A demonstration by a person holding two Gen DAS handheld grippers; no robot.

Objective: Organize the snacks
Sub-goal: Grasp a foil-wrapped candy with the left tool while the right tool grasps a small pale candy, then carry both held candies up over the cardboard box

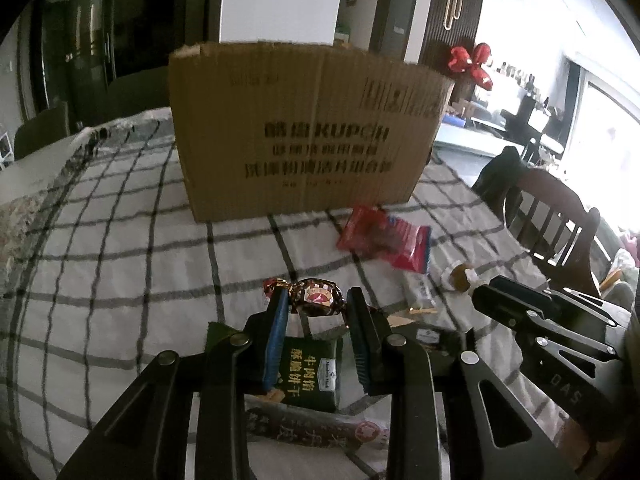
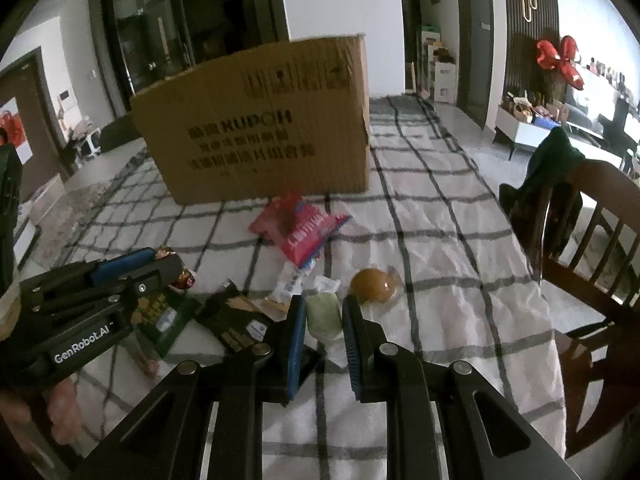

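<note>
Snacks scattered on checked cloth over the bench, in front of carton. Left gripper with jaws clamped on wrapped candy, brown and gold foil, held just above green packet. Same candy glimpsed at the left gripper's tip in the right wrist view, above the green packets. Right gripper with jaws clamped on pale green pouch, low over the cloth. Red bag lying flat between the carton and the grippers, apart from both, one blue-edged end pointing right. Round brown sweet in clear wrap just right of the pouch, on the cloth. White sachet between red bag and pouch. Dark packet left of the right gripper, partly overlapping the green packet. Long reddish sausage pack nearest the left camera, below the green packet, partly hidden by the left gripper's frame. Carton upright, top open, dark print on its near face; contents not visible. Wooden chair at the bench's right edge, dark garment draped over its back. Red balloon against the far wall.
</note>
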